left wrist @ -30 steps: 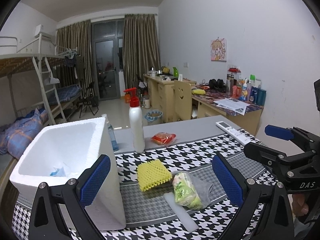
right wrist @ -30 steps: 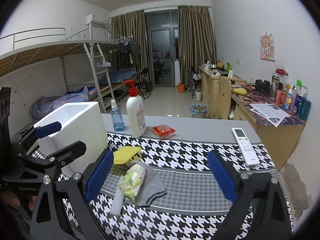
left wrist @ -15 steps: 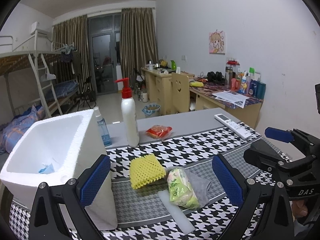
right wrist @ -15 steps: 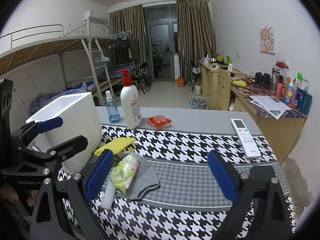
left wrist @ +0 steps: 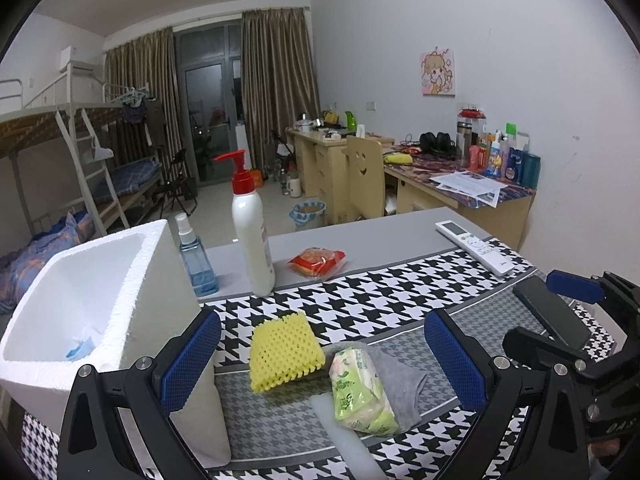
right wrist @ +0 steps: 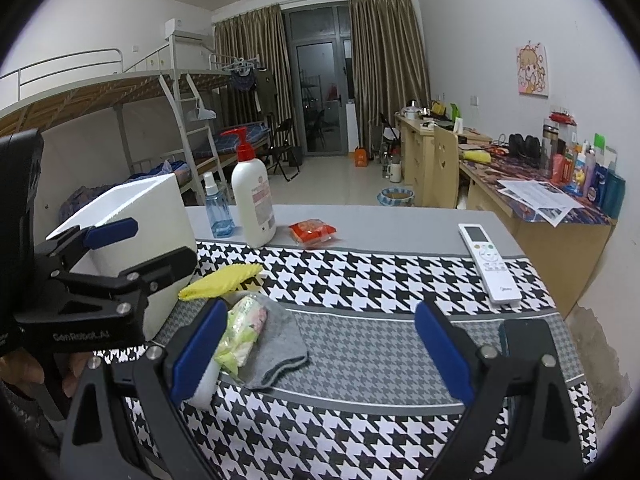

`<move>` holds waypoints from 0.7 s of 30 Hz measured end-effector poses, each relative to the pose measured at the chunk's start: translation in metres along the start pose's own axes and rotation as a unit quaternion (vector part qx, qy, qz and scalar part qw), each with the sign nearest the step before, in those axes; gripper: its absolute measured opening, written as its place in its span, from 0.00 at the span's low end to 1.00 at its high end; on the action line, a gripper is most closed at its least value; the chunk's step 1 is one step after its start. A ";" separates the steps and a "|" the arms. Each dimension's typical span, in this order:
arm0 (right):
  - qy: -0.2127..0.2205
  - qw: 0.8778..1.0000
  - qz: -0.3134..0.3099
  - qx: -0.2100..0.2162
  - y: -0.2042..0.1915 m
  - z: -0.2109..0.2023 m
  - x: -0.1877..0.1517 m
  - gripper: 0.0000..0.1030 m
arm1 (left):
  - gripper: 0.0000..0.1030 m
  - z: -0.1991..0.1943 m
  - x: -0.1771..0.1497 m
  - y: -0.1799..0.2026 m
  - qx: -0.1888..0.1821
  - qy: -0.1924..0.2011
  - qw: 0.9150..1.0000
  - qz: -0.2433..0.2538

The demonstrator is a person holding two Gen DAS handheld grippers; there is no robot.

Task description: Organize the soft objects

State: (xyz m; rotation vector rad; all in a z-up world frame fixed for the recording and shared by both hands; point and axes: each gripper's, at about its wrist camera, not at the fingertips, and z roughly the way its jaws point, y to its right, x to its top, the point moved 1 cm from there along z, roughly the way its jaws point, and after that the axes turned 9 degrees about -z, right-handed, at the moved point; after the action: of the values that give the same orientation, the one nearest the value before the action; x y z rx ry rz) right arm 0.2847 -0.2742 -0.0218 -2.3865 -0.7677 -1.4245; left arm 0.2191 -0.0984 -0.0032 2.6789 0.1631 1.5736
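Observation:
On the houndstooth cloth lie a yellow foam net (left wrist: 284, 350), a green tissue pack (left wrist: 360, 388) resting on a grey cloth (left wrist: 404, 376), and a white foam strip (left wrist: 340, 432). A white foam box (left wrist: 132, 280) stands at the left with something blue inside. My left gripper (left wrist: 320, 356) hangs open above these soft items, touching none. My right gripper (right wrist: 318, 344) is open too, with the tissue pack (right wrist: 244, 332) and the grey cloth (right wrist: 280, 344) by its left finger and the yellow net (right wrist: 220, 284) beyond.
A lotion pump bottle (left wrist: 252, 236), a blue spray bottle (left wrist: 196, 264) and a red packet (left wrist: 316, 260) stand behind the soft items. A white remote (right wrist: 490, 264) and a black phone (right wrist: 524, 344) lie at the right. Desks and a bunk bed fill the room beyond.
Both grippers have shifted slightly over the table and stay open. The soft items and the box lie where they were; nothing was taken hold of.

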 end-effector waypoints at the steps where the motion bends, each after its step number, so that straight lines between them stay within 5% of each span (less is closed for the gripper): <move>1: 0.000 1.000 0.002 0.001 0.002 0.000 0.000 0.94 | 0.99 0.000 0.001 0.003 -0.003 0.002 1.000 0.004; 13: -0.003 1.000 0.020 0.001 0.015 -0.002 -0.006 0.94 | 0.99 0.028 -0.003 0.021 -0.026 -0.024 0.999 0.008; 21: -0.012 1.000 0.018 0.009 0.012 0.004 -0.008 0.94 | 0.99 0.046 -0.008 0.004 0.008 -0.044 0.999 -0.016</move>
State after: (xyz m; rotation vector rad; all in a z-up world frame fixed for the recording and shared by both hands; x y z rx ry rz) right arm 0.2912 -0.2851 -0.0302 -2.3958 -0.7359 -1.3732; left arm 0.2562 -0.1017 -0.0322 2.7362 0.2161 1.4490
